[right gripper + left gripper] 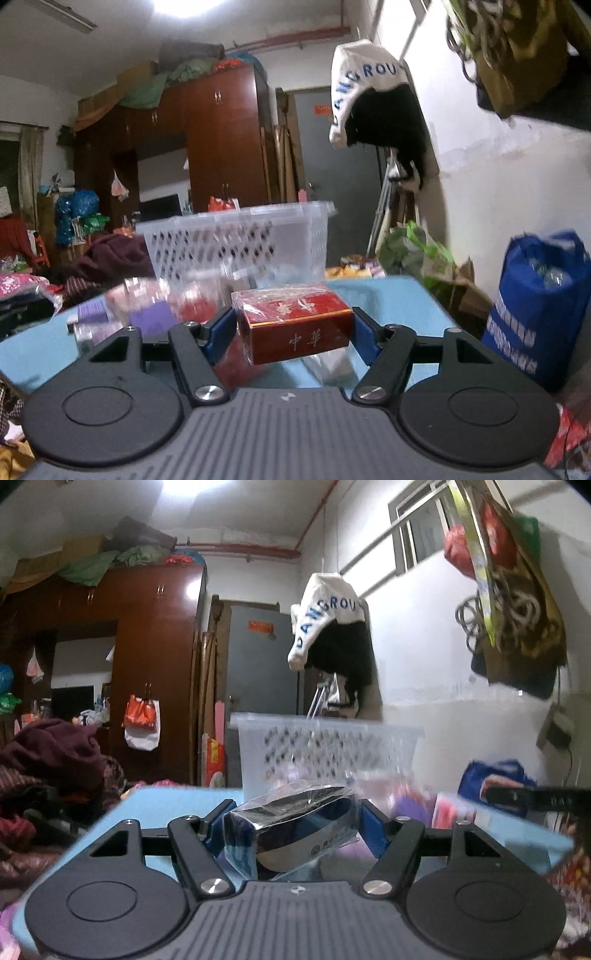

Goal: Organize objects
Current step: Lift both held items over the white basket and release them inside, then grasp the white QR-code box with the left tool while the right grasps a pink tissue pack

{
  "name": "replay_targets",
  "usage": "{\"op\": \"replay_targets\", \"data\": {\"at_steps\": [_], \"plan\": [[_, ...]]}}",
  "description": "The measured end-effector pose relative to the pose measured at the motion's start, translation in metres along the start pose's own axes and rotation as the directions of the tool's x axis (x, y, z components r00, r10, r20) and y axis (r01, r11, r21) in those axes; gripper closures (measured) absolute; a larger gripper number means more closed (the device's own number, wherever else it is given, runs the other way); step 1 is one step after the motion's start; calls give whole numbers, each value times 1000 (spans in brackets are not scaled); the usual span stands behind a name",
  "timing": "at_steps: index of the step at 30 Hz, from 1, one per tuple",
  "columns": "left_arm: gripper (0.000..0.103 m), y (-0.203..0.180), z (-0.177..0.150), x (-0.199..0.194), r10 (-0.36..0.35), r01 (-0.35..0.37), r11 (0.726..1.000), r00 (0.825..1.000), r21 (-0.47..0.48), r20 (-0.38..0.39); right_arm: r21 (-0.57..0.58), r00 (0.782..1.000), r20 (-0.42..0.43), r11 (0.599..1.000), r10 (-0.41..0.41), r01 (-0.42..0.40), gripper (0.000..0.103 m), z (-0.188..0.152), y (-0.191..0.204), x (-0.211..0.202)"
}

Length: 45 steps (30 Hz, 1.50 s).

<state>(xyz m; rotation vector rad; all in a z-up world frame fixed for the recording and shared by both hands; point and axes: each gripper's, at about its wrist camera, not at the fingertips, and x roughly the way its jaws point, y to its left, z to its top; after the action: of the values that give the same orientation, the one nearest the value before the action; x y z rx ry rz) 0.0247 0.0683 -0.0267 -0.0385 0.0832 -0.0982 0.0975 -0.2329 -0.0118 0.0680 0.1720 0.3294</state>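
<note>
Pointing roughly level across a blue table, the left gripper pinches a dark packet wrapped in clear film; the packet fills the gap between both blue pads and hangs clear of the table. The right gripper tilts slightly downward and clamps a red box bearing gold characters, also film-wrapped, its ends pressed against the pads and its underside off the table.

No hand or sleeve shows in either view. The packet's print is too glare-struck to read. Loose items on the table ahead of the right gripper, purple and red, are blurred beyond naming. In the left view the right gripper's finger enters from the right edge, cut off.

A white perforated basket stands at the table's far side, beyond both held things: straight ahead of the packet, and ahead and slightly left of the box. A blue bag stands off the table's right side, near the wall.
</note>
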Motion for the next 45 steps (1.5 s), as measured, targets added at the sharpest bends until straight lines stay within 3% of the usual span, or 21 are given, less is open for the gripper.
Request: {"op": "replay_targets", "data": {"at_steps": [6,10,14,17,19,24,28,32,37,42,45], "plan": [[30,18,74,61,-16,17,999,1000,-43,13,-41,996,39,996,77,-76,34,62,15,47],[30,23,122,135,-21,17,998,997,-58,-76,-107,995,57,991,86,-79,34,101,28,103],[29,22,133,194,19,-27,998,987,-51,-159,-163,998,36,986,51,-44,33,116,38,148],[11,22,122,217,27,-37,998,976,-42,-214,-186,1000,-15,982,23,-25,6,112,41,159],[1,24,113,214,21,-32,998,975,-45,-220,-165,1000,18,986,2,1,0,105,39,143],[0,38,89,145,-13,5,997,995,-80,-94,-20,996,8,995,94,-94,0,67,11,67],[0,42,50,80,33,-41,997,993,-66,-109,34,992,45,993,115,-117,0,10,-3,15],[1,40,2,40,11,-25,994,992,-103,-128,73,991,7,988,132,-132,1,-16,7,10],[14,21,-14,39,39,-37,999,986,17,-160,-28,996,-77,998,54,-56,12,-12,30,35],[23,11,-20,49,30,-19,998,981,54,-193,-28,986,-166,999,19,-24,40,-20,32,48],[33,5,-21,57,52,-37,996,977,76,-207,-35,987,-162,999,12,-18,48,-27,33,44]]}}
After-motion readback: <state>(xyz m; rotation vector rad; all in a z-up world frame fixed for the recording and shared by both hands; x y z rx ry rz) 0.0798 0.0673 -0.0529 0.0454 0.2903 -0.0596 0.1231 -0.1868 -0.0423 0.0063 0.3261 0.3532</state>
